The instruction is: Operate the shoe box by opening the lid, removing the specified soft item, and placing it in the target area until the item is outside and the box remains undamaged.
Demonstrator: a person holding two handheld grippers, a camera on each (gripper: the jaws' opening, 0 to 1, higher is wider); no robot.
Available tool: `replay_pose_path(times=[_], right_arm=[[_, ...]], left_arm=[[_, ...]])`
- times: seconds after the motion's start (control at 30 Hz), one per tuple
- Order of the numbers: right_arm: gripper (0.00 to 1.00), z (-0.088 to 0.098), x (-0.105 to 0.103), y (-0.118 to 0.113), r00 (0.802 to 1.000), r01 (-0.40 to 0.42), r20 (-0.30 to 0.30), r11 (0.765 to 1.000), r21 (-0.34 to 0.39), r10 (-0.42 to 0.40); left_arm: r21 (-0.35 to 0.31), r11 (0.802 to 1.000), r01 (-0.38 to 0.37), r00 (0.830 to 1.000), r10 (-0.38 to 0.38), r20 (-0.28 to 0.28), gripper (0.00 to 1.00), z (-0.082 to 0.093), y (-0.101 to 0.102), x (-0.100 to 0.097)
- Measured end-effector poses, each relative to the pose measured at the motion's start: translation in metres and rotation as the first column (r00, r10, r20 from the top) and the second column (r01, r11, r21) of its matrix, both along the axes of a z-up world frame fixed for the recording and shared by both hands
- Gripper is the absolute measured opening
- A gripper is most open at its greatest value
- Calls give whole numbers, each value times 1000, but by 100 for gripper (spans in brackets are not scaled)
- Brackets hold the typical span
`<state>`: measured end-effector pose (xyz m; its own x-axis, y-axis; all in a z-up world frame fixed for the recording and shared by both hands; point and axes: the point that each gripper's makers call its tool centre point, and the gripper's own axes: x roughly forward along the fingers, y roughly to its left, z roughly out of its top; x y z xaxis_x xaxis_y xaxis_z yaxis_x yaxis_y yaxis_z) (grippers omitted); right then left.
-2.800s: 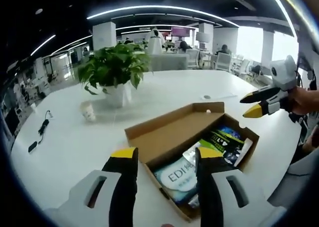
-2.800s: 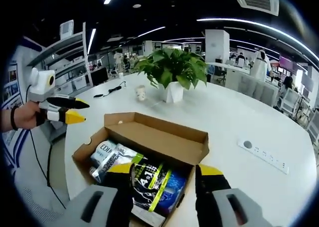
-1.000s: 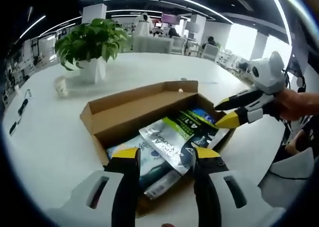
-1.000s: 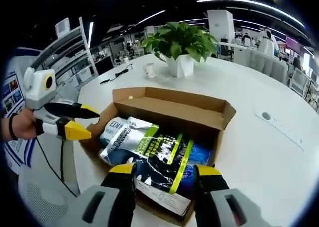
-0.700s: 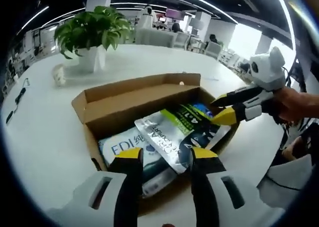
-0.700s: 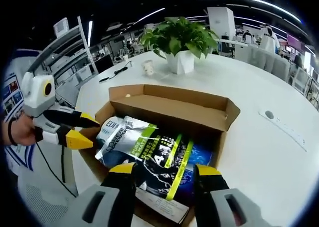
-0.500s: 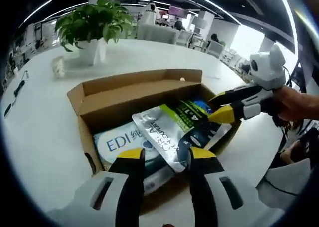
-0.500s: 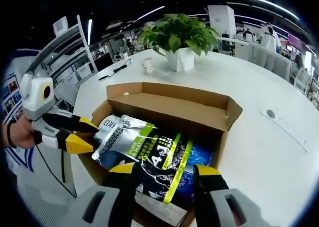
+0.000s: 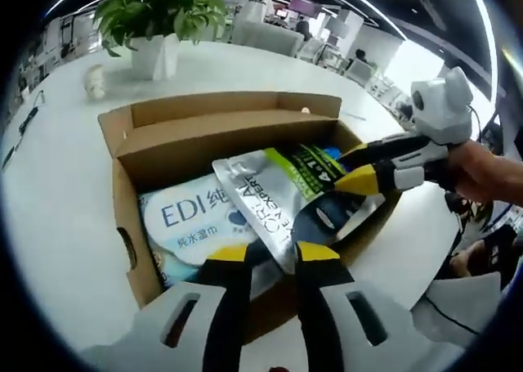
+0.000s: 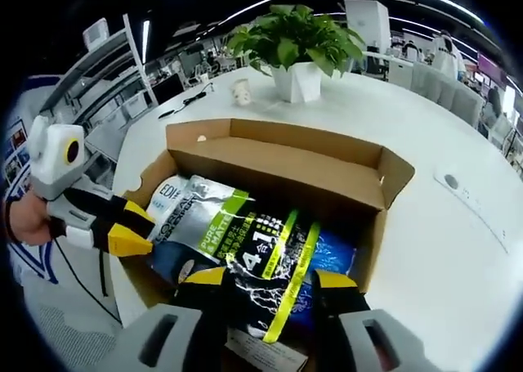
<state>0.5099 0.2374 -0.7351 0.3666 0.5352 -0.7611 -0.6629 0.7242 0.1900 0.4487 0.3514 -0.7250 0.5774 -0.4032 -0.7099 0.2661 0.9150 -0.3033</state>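
An open cardboard shoe box lies on the white table, its lid flap folded back. On top inside lies a silver, green and black pouch, over a white-blue "EDI" pack. My left gripper is open, jaws partly closed in around the pouch's near silver corner. My right gripper is open, jaws wide on either side of the pouch's dark end at the opposite side of the box.
A potted plant and a small paper cup stand beyond the box. A round socket sits in the table. A hand holds the right gripper past the table edge.
Both views have come down closer to the box. My left jaws have narrowed around the pouch's corner. The right gripper has dropped onto the pouch's other end.
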Motion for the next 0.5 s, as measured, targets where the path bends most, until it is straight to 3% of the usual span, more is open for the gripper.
replay_pose_path(times=[0.27, 0.5], right_arm=[[34, -4, 1, -2, 998, 1, -64, 999, -36, -3], [29, -4, 3, -5, 998, 2, -62, 999, -44, -5]], left_arm=[[-30, 1000, 8, 999, -9, -35, 16, -4, -11, 3], [-54, 999, -3, 999, 0, -45, 16, -4, -11, 3]])
